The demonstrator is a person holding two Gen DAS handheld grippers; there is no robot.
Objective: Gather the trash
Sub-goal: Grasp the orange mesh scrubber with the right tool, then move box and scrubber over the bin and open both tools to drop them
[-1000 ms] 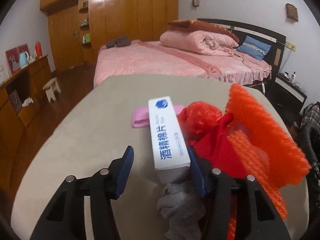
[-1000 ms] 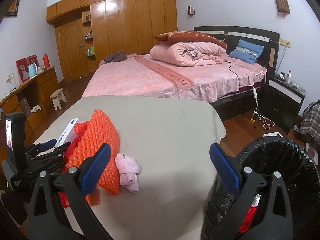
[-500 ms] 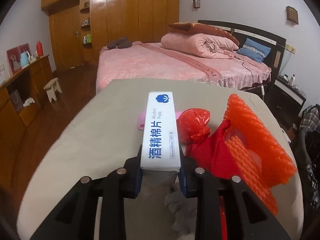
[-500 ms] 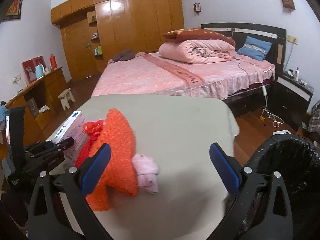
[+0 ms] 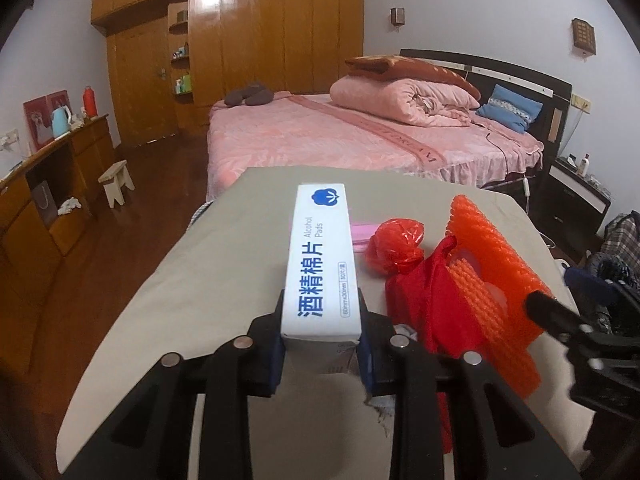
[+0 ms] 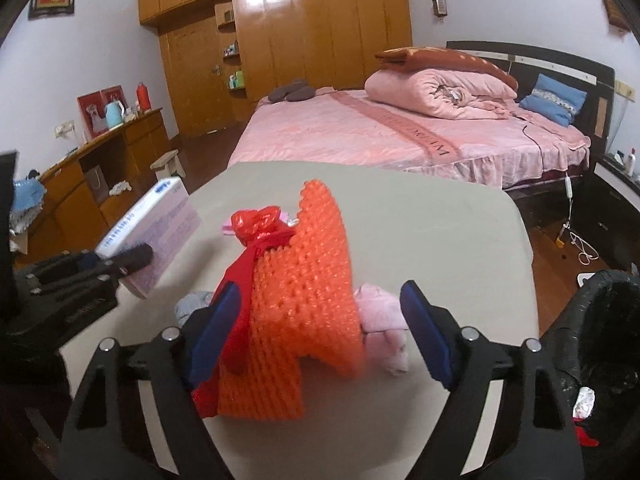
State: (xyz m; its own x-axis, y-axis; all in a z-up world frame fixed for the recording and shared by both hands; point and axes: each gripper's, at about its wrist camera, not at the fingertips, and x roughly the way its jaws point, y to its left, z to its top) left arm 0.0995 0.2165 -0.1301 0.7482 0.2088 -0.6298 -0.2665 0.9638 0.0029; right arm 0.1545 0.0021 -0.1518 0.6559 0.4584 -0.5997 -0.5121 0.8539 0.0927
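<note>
My left gripper (image 5: 320,344) is shut on a white alcohol-pads box (image 5: 320,264) and holds it off the beige table (image 5: 224,264). In the right wrist view the same box (image 6: 152,232) hangs at the left. An orange foam net (image 6: 304,300) stands on the table with a knotted red plastic bag (image 6: 256,224) against it. My right gripper (image 6: 320,332) straddles the net's near end with its jaws closing; the blue pads stand apart from the net. A pink cloth (image 6: 384,320) lies right of the net, and a grey rag (image 6: 192,304) lies left of it.
A bin lined with a black bag (image 6: 600,320) stands off the table's right edge with scraps inside. Behind the table are a pink bed (image 6: 400,132), a wooden wardrobe, a sideboard at the left and a small stool on the floor.
The left gripper shut on the box and lifted it off the table. The right gripper swung left from beside the bin to the orange net, and its jaws narrowed.
</note>
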